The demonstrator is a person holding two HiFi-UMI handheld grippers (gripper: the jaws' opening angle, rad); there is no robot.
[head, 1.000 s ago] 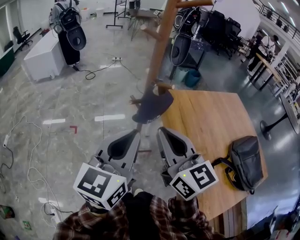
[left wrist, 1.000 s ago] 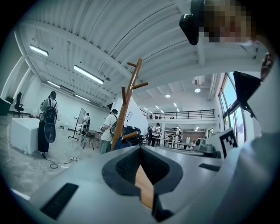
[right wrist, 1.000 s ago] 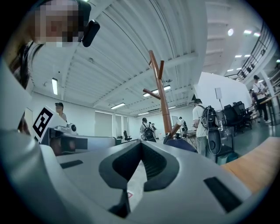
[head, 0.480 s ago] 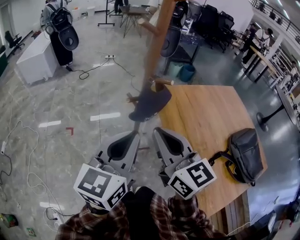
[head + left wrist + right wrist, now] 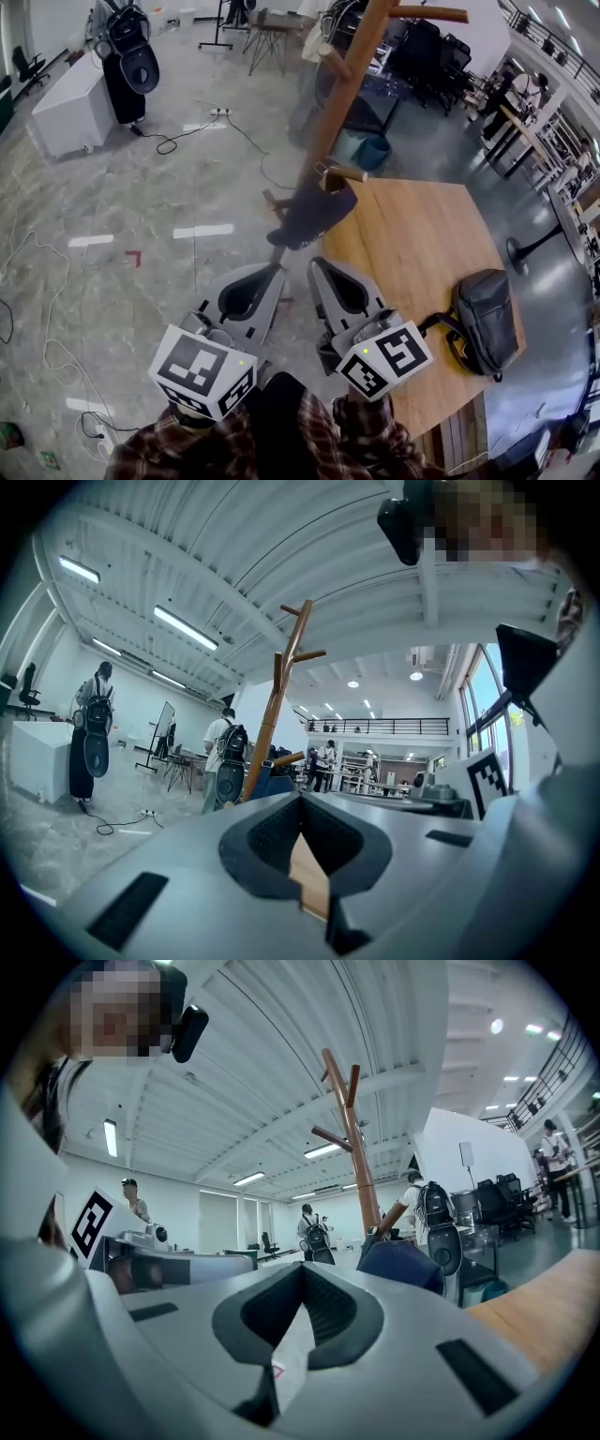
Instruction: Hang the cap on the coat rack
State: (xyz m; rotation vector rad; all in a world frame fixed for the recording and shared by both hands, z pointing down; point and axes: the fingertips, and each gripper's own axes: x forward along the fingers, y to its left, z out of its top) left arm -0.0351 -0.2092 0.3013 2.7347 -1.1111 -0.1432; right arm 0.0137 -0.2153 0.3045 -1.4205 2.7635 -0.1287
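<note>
A black backpack [image 5: 483, 319] lies on the wooden table [image 5: 412, 234].

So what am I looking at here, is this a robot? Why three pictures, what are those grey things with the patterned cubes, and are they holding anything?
It is not a robot. A person holds a two-jaw gripper in each hand. The head view comes from a camera on the person's head, looking steeply down. In it the left gripper is on the left and the right gripper is beside it. The patterned cubes are part of the grippers. The other two pictures each come from a camera that rides on one gripper and looks along its jaws. Both pairs of jaws are shut, with nothing between them. Ahead stands a wooden coat rack, and a dark cap hangs on one of its lower pegs. To the right is a wooden table with a dark bag lying on it.
</note>
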